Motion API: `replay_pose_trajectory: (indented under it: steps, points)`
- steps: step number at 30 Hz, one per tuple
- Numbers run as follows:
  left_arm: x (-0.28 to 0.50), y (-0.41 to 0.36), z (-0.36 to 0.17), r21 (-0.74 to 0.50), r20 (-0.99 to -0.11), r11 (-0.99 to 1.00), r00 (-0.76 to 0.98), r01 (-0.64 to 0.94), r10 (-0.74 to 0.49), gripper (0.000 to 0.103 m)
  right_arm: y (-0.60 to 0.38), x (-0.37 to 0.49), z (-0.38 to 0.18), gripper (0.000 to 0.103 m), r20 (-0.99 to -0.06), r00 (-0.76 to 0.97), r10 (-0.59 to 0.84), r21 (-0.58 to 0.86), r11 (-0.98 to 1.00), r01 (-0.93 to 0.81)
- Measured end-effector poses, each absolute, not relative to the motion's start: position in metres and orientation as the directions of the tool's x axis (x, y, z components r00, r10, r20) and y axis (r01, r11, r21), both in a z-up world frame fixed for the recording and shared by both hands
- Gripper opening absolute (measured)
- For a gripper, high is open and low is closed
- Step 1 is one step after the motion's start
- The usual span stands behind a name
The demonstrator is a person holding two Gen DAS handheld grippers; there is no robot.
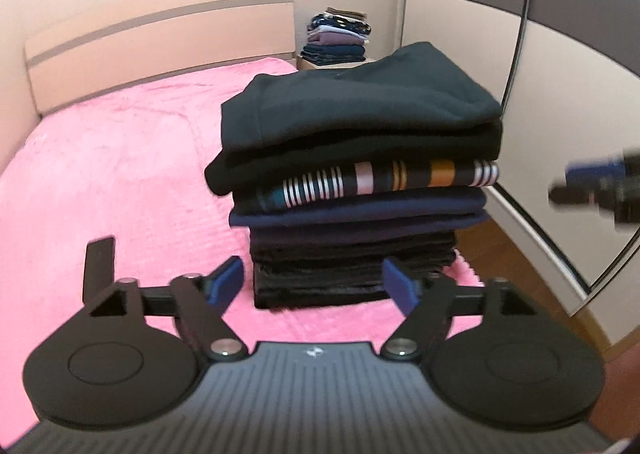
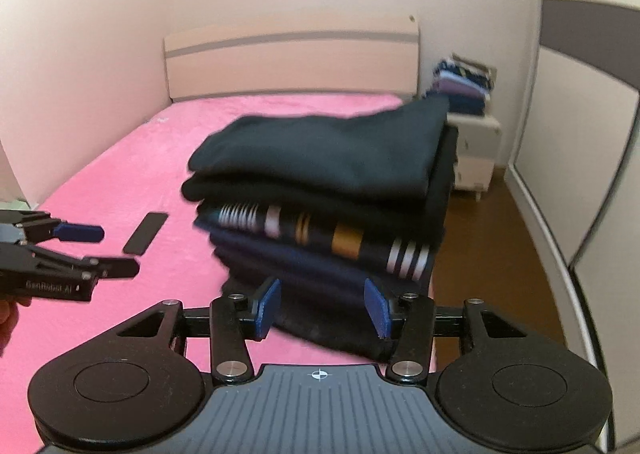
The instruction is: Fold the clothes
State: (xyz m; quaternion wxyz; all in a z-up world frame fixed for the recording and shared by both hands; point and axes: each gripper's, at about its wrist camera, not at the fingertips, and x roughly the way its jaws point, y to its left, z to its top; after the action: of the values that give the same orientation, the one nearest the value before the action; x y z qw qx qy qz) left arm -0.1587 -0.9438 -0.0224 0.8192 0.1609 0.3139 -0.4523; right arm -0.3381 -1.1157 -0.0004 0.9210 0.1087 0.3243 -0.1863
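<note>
A tall stack of folded clothes stands on the pink bed near its right edge. A dark green garment tops it, with a striped one in the middle and dark pieces below. My left gripper is open in front of the stack's base, nothing between its blue pads. My right gripper is also open and empty, close to the stack's lower corner. In the right wrist view the left gripper shows at the left edge, held by a hand.
A small flat black piece lies on the bed left of the stack. A second pile of folded clothes sits on a bedside cabinet by the headboard. A wardrobe and wooden floor lie to the right.
</note>
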Motion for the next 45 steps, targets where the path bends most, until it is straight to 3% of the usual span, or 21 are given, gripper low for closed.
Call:
replay_pose_trajectory:
  steps: [2,7,11,27,36,45]
  points:
    - [-0.166,-0.934,-0.018,-0.05,-0.66,0.547,0.384,0.836,-0.646,0.089,-1.103,-0.353,0.002,0.088,-0.654,0.703,-0.278,0.097,0.892,0.442]
    - [-0.18,-0.914,-0.005,-0.11,-0.657,0.555,0.358,0.825,-0.663,0.098,-1.076,-0.377,0.016,0.09,-0.682,0.665,-0.305,0.095,0.864,0.494]
    - [-0.191,-0.903,0.01,-0.128,-0.651,0.565,0.361,0.815,-0.668,0.099,-1.064,-0.387,0.031,0.1,-0.694,0.641,-0.327,0.112,0.831,0.545]
    - [-0.28,-0.878,0.056,-0.05,-0.636,0.648,0.476,0.76,-0.607,0.099,-1.049,-0.434,0.069,0.102,-0.656,0.695,-0.295,0.119,0.868,0.481]
    - [-0.308,-0.86,0.062,-0.108,-0.676,0.705,0.468,0.701,-0.569,0.1,-1.039,-0.463,0.071,0.102,-0.672,0.692,-0.264,0.152,0.865,0.477]
    - [-0.305,-0.849,0.073,-0.088,-0.653,0.647,0.447,0.757,-0.611,0.1,-1.014,-0.467,0.083,0.102,-0.648,0.672,-0.359,0.146,0.808,0.571]
